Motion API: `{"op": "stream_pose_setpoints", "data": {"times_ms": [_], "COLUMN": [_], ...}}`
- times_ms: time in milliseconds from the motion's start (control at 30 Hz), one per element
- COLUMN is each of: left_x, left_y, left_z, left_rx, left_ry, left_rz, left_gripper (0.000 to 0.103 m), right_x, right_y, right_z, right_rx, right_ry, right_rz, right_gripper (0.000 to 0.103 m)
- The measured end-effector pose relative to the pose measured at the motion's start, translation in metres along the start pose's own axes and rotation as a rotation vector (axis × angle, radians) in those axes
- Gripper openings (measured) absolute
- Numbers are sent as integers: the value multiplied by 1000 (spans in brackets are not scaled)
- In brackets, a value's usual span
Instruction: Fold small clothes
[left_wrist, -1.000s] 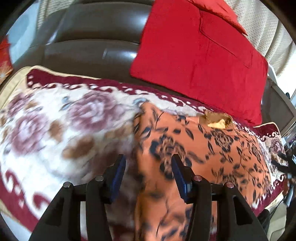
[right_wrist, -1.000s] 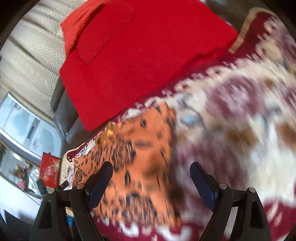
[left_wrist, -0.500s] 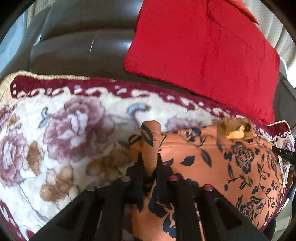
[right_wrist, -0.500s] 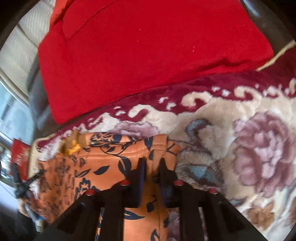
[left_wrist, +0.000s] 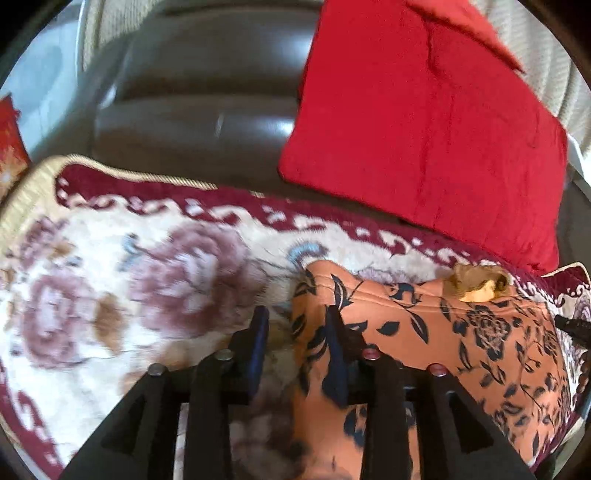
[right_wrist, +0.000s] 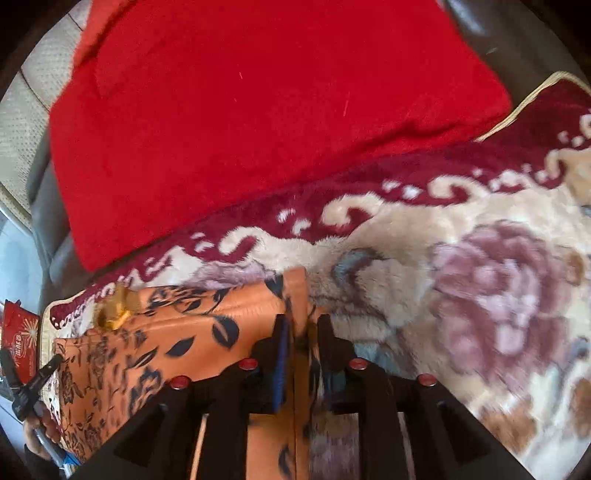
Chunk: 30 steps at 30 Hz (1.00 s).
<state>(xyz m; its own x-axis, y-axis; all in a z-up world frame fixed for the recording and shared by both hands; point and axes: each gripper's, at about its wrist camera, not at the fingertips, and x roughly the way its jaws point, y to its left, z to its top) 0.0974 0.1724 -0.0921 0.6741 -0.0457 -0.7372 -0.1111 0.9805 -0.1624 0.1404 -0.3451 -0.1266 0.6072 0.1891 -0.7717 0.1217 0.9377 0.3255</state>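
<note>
Orange garment (left_wrist: 443, 347) with dark floral print: lies on a floral blanket (left_wrist: 110, 295) of cream ground, mauve roses and a maroon scrolled border, spread over a dark leather sofa (left_wrist: 192, 110). A small yellow-brown bow or tag (left_wrist: 476, 286) sits at the garment's far edge. Red cushion (left_wrist: 424, 122): leans against the sofa back, behind the garment, its lower edge near the blanket's border. Left gripper (left_wrist: 295, 332): jaws partly spread, having just been opening; the garment's near corner stands between them, the right jaw touching or overlapping the cloth, the left jaw clear of it over the blanket, so the cloth is not pinched. Right gripper (right_wrist: 301, 332), seen in the right wrist view: jaws close together with a narrow gap, having just been opening a little; the garment's (right_wrist: 177, 332) other corner edge runs up between them; whether the pads press it I cannot tell, the view being blurred there. Same view: cushion (right_wrist: 258, 110) above, blanket (right_wrist: 480, 277) to the right, a red printed packet (right_wrist: 18, 339) at the far left edge.
</note>
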Motion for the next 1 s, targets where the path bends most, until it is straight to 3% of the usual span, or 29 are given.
{"op": "stream_pose_setpoints", "data": {"times_ms": [100,133,167,233,333,367,467,533,567,633,733,833,1000], "left_x": [-35,-48,-57,-75,-85,-87,-65,-38,-30,-41,-66,-84,-92], "left_y": [-1,-4,-6,-19,-36,-41,-49,-44,-39,-24,-19,-24,-37], "left_z": [-13,-21,-29,-48,-70,-76,-97,-106,-111,-114,-111,-109,-104], "left_rx": [-17,-18,-14,16,53,63,87,109,111,43,39,50,38], "left_ry": [-32,-42,-51,-73,-64,-66,-5,99,131,112,33,-10,-27], "left_rz": [-36,-49,-63,-86,-108,-121,-81,22,76,40,76,69,-6], "left_gripper": [48,57,62,63,66,67,67,67,67,67,67,67,67], "right_x": [-43,-58,-73,-87,-79,-74,-52,-34,-32,-48,-76,-84,-65], "right_y": [11,17,25,42,59,63,63,34,16,5,13,31,58], "right_z": [-14,-22,-34,-57,-98,-106,-127,-134,-137,-138,-135,-127,-121], "right_rx": [20,35,44,27,118,121,84,194,281,323,231,197,149], "right_ry": [-52,-70,-103,-114,9,36,64,93,89,66,23,15,45], "right_rz": [98,148,204,299,525,551,479,349,372,387,321,381,457], "right_gripper": [42,77,96,96,96,96,95,93,87,89,90,90,90]}}
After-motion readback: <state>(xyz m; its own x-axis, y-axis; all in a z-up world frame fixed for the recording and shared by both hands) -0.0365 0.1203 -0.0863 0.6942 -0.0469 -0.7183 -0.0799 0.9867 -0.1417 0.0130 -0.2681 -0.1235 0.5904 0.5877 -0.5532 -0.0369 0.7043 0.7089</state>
